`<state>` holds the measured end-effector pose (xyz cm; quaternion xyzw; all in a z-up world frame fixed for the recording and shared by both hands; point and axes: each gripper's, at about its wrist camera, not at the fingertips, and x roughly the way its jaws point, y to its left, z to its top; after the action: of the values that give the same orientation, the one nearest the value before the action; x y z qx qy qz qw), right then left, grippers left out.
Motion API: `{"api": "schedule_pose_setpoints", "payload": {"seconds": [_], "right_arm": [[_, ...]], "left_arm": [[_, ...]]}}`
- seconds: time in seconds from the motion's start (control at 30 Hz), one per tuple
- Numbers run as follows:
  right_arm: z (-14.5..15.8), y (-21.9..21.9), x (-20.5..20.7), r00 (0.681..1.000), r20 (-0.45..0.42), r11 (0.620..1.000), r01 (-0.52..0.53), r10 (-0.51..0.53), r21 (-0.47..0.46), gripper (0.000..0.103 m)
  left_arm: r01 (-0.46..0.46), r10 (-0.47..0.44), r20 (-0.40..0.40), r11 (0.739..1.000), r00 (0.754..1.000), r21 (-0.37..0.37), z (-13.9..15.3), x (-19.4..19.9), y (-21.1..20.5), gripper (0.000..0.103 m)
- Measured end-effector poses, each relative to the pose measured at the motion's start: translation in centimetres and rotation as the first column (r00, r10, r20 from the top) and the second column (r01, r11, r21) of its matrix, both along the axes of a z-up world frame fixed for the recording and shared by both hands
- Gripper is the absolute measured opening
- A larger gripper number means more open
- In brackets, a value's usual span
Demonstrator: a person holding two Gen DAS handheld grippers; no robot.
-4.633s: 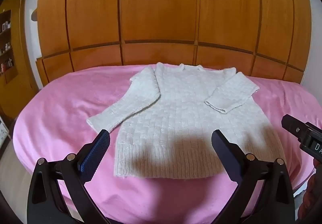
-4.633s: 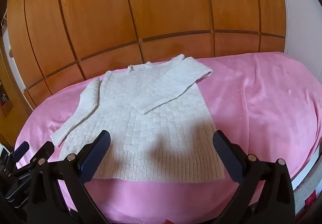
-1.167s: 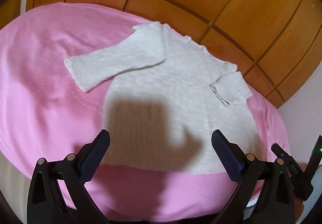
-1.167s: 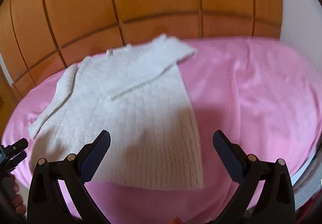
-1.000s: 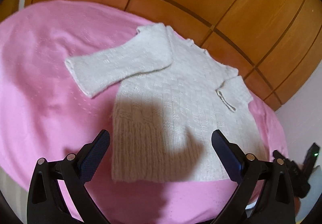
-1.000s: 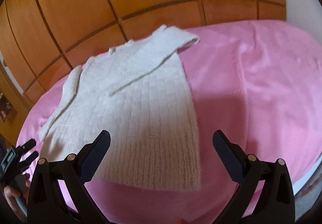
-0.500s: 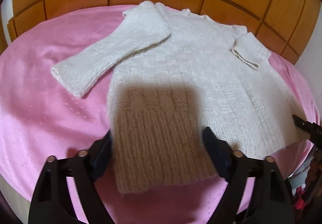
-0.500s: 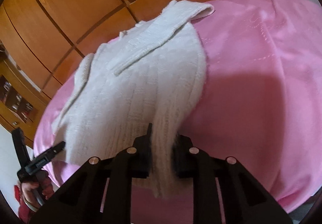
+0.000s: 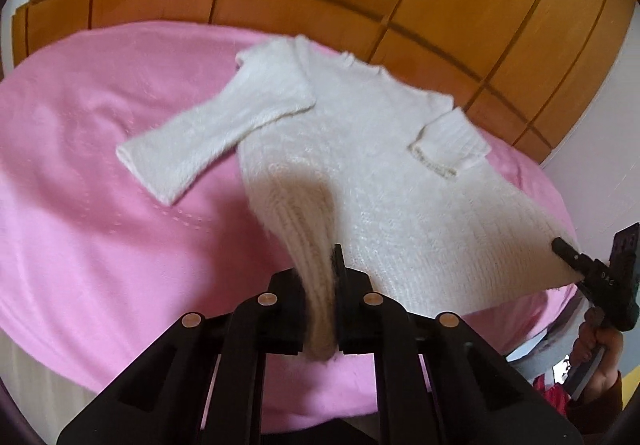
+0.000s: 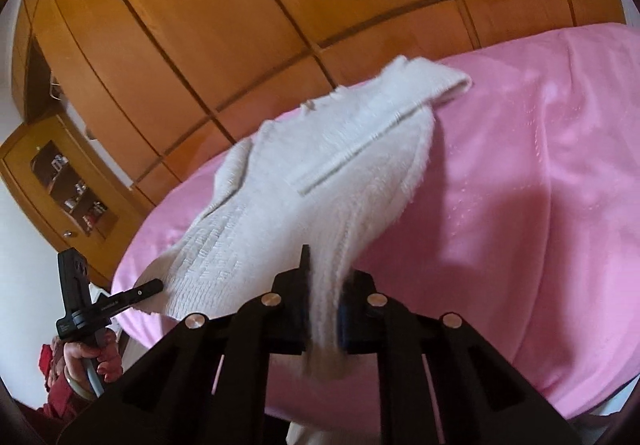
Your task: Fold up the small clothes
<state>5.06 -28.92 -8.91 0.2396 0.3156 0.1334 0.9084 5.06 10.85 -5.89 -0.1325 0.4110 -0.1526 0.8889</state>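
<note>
The left gripper (image 9: 320,285) and the right gripper (image 10: 322,297) each pinch a bottom corner of the white fluffy knitted sweater (image 9: 380,165), raised off the pink blanket (image 9: 100,205).

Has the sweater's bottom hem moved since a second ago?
Yes. The sweater hem has come up off the pink bedspread, pinched at one corner by the left gripper and at the other by the right gripper.
</note>
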Motion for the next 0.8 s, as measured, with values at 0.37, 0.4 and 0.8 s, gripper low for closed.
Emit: {"api": "schedule_pose_setpoints", "payload": {"seconds": [0.37, 0.4, 0.8], "right_arm": [[-4.3, -0.7, -0.1, 0.972, -0.222, 0.994, 0.059, -0.077, -0.087, 0.032], [-4.7, -0.8, 0.1, 0.966, -0.241, 0.992, 0.071, -0.094, -0.099, 0.039], [1.2, 8.7, 5.3, 0.998, 0.048, 0.894, -0.018, 0.045, -0.448, 0.086]], "left_arm": [[0.017, -0.005, -0.126, 0.995, 0.992, 0.094, -3.7, -0.2, 0.9, 0.011], [0.015, -0.004, -0.124, 0.996, 0.992, 0.093, -3.6, 0.1, 0.9, 0.020], [-0.206, 0.207, -0.002, 0.973, 0.978, 0.107, -2.3, 1.3, 3.6, 0.093]]}}
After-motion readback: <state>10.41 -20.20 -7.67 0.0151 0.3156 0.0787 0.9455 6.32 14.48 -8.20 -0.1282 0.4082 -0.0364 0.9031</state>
